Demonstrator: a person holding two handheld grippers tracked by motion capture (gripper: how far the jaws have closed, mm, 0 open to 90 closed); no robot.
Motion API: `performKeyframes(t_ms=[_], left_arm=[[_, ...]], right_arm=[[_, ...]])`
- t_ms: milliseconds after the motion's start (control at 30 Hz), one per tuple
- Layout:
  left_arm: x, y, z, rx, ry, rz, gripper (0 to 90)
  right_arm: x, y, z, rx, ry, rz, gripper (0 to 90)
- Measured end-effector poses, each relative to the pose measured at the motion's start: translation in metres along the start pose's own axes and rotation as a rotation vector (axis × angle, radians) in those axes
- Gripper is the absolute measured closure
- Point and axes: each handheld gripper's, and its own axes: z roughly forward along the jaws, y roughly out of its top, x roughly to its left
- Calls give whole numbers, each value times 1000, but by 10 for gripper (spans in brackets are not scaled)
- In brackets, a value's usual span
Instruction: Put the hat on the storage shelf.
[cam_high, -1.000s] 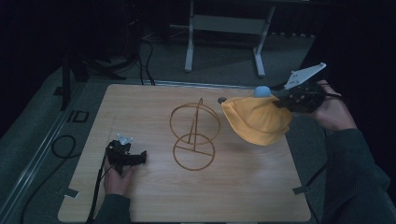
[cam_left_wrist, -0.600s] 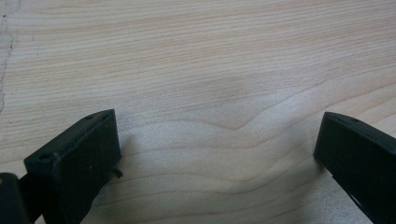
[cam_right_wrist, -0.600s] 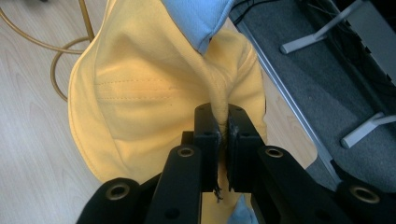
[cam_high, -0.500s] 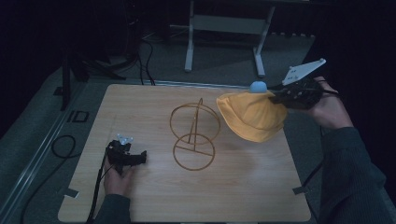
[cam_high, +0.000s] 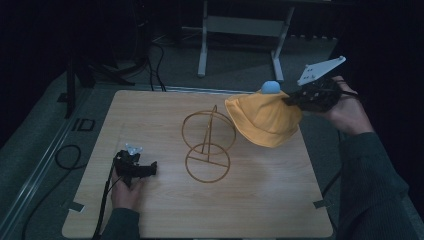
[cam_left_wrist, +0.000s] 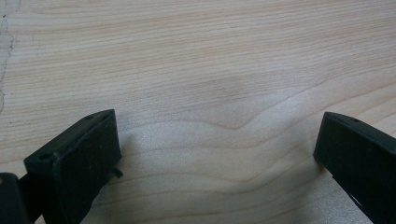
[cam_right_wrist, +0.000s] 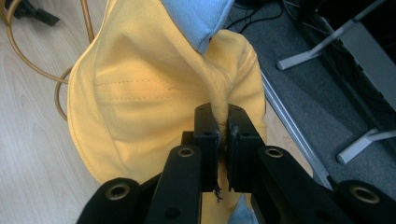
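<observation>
My right tongs (cam_high: 290, 101), clenched on the yellow hat (cam_high: 265, 122), have carried it nearer the wire stand (cam_high: 207, 147) on the desk (cam_high: 150, 110), ready for hanging; left tongs (cam_high: 150, 170) rest released.

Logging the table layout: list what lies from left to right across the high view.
Left gripper, resting on the table → gold wire stand → yellow hat, held above the table → right gripper, pinching the hat's fabric.
</observation>
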Motion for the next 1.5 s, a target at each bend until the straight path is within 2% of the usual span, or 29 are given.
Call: performKeyframes(t_ms=[700, 1500], left_arm=[[0, 0, 0, 0, -1, -1, 4], [0, 0, 0, -1, 0, 0, 3]], right_arm=[[6, 29, 7, -46, 35, -21, 847], [17, 57, 18, -49, 68, -61, 846]])
